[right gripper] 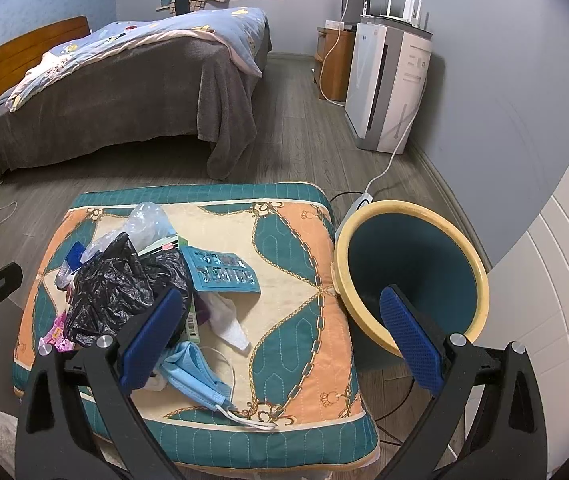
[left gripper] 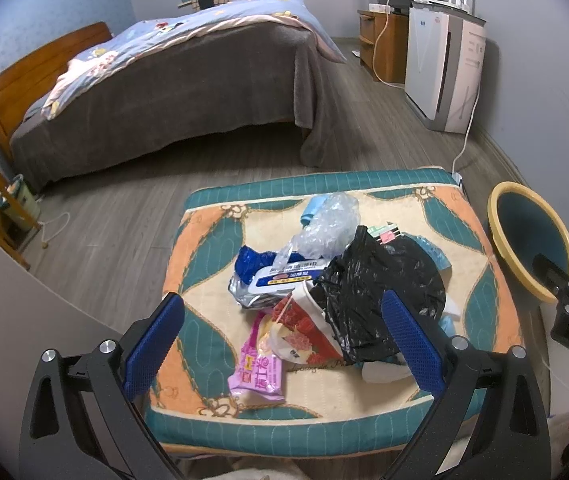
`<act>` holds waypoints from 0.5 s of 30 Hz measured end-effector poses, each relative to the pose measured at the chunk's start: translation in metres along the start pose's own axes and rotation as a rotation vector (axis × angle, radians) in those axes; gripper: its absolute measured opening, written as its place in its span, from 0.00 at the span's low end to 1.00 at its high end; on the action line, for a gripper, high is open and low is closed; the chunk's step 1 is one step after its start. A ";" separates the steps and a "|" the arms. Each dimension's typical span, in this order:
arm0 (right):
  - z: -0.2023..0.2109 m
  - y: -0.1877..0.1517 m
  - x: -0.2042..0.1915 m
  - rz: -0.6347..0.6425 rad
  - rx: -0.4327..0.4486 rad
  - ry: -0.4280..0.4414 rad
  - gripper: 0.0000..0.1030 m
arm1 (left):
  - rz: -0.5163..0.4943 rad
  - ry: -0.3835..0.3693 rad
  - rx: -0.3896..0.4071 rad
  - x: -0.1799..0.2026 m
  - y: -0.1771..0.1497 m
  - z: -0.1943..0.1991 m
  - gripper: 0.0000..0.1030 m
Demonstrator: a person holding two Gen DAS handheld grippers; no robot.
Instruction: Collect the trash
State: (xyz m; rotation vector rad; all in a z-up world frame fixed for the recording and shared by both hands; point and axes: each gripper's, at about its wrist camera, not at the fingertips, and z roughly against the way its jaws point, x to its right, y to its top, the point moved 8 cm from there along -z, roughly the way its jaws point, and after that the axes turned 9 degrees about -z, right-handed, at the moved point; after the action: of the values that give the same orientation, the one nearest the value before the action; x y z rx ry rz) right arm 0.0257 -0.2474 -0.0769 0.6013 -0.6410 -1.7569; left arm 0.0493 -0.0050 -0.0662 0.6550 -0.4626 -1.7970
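I see a quilted cushion (right gripper: 296,280), teal and orange, with a heap of trash bunched toward its left edge in the right wrist view. On top of the heap lies a crumpled black plastic bag (left gripper: 376,292), touching a clear plastic bag (left gripper: 324,224) at the far side. Beside them, toward the cushion's left edge, sit a wet-wipe pack (left gripper: 284,278), a red-and-white paper cup (left gripper: 304,332) and a pink snack wrapper (left gripper: 258,372) near the front edge. A teal blister sheet (right gripper: 222,274) rests near the cushion's middle, with a white tissue (right gripper: 228,324) just under it and a blue face mask (right gripper: 196,376) near the front edge. A teal bin (right gripper: 412,272) with a yellow rim stands just beside the cushion's right edge. My left hand-held gripper (left gripper: 284,348) hovers over the heap, released and grasping nothing. My right hand-held gripper (right gripper: 280,344) is also released, 1 finger over the heap, the other over the bin.
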 end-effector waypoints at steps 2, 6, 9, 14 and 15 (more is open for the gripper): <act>0.000 0.000 0.000 0.000 -0.002 0.000 0.95 | -0.001 0.002 -0.001 0.000 0.000 0.000 0.95; -0.001 -0.001 0.001 -0.002 -0.006 0.000 0.95 | -0.001 0.002 -0.002 0.000 -0.002 -0.001 0.95; -0.002 -0.002 0.001 -0.002 -0.011 -0.002 0.95 | -0.002 0.002 -0.002 0.001 -0.001 -0.001 0.95; -0.003 -0.002 0.001 -0.008 -0.017 0.003 0.95 | -0.003 0.005 -0.003 0.001 -0.002 -0.001 0.95; -0.002 -0.001 0.000 -0.010 -0.016 0.005 0.95 | -0.004 0.004 -0.005 0.001 -0.003 -0.002 0.95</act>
State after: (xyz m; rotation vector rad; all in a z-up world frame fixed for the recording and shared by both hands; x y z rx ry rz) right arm 0.0264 -0.2478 -0.0793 0.5983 -0.6208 -1.7678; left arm 0.0482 -0.0051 -0.0693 0.6571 -0.4543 -1.7995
